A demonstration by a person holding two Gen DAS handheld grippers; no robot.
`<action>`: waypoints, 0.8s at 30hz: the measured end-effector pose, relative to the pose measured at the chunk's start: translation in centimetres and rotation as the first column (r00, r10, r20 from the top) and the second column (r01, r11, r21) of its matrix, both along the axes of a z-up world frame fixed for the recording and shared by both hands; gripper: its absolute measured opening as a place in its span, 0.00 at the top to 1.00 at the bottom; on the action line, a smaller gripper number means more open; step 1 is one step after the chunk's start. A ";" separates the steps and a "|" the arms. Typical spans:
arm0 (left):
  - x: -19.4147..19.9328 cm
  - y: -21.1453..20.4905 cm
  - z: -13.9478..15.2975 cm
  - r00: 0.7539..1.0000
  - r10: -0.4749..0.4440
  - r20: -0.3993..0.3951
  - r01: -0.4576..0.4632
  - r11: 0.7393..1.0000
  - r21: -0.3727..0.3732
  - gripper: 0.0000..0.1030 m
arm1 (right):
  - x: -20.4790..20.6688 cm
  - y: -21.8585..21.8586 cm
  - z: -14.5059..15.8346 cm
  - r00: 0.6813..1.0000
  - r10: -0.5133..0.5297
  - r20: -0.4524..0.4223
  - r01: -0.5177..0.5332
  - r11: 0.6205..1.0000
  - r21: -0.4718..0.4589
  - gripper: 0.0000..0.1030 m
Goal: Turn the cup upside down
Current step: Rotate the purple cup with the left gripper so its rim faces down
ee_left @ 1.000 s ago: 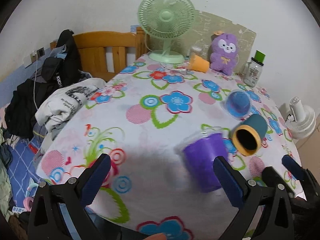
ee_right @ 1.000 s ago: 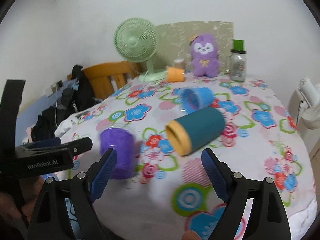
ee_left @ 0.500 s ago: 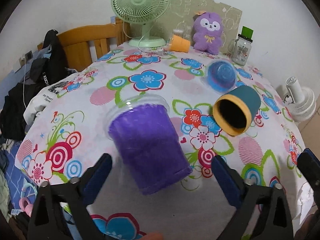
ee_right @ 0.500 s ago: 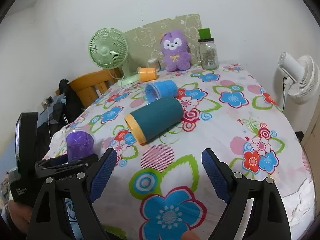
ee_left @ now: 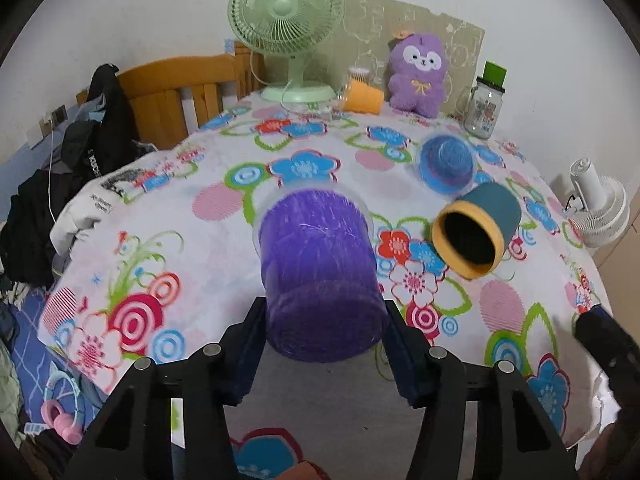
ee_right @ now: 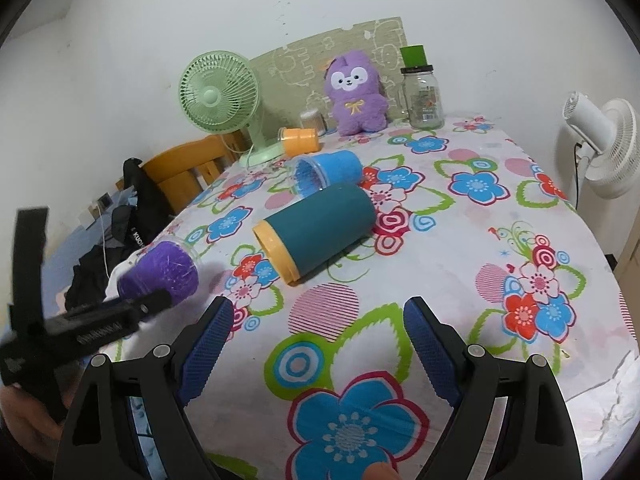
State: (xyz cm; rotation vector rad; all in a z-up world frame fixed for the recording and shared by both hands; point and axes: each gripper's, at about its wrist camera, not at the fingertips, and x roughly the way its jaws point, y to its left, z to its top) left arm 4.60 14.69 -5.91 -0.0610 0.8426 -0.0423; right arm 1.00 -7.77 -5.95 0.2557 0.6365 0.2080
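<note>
A purple cup (ee_left: pixel 320 276) lies on its side on the flowered tablecloth (ee_left: pixel 168 240), base toward me, clear rim pointing away. My left gripper (ee_left: pixel 322 344) is shut on its base end, one blue pad on each side. The cup also shows at the left of the right wrist view (ee_right: pixel 160 276), with the left gripper (ee_right: pixel 132 312) on it. My right gripper (ee_right: pixel 316 332) is open and empty above the near tablecloth (ee_right: pixel 500 208).
A teal cup with a yellow rim (ee_left: pixel 476 236) (ee_right: pixel 320 232) and a blue cup (ee_left: pixel 446 164) (ee_right: pixel 326 172) lie on their sides. At the back stand a green fan (ee_left: pixel 288 28), an orange cup (ee_left: pixel 362 98), a purple plush (ee_left: pixel 418 72) and a glass jar (ee_left: pixel 484 108). A white fan (ee_left: pixel 600 208) stands right.
My left gripper moved forward around the purple cup and closed on its base end. The right gripper stayed open and shifted its view slightly.
</note>
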 end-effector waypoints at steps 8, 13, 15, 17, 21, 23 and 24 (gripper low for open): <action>-0.2 1.0 3.9 0.997 -0.011 0.075 0.010 1.000 0.016 0.45 | 0.3 0.8 0.1 0.999 0.032 0.003 -0.032 0.999 0.009 0.14; 0.1 0.9 5.3 0.998 -0.040 0.043 0.038 0.999 0.034 0.45 | 0.0 0.9 0.3 0.999 0.035 0.019 -0.036 0.999 0.011 0.14; 0.1 0.9 5.6 0.998 -0.040 0.052 0.037 0.998 0.054 0.45 | 0.0 0.9 0.3 0.999 0.035 0.010 -0.035 0.999 0.018 0.14; 0.2 0.9 5.9 0.998 -0.043 0.051 0.041 0.998 0.056 0.45 | 0.0 0.9 0.3 0.999 0.037 0.003 -0.037 0.999 0.025 0.14; 0.5 0.9 6.3 0.998 -0.049 0.049 0.047 0.998 0.050 0.45 | -0.1 1.0 0.2 0.999 0.043 0.005 -0.043 0.999 0.027 0.14; 0.6 0.7 6.4 0.997 -0.052 0.059 0.048 0.997 0.060 0.46 | -0.1 1.0 0.2 0.999 0.045 0.005 -0.046 0.999 0.028 0.14; 0.8 0.5 6.4 0.997 -0.054 0.061 0.050 0.997 0.065 0.49 | -0.1 0.9 0.1 0.999 0.046 0.005 -0.046 0.999 0.029 0.14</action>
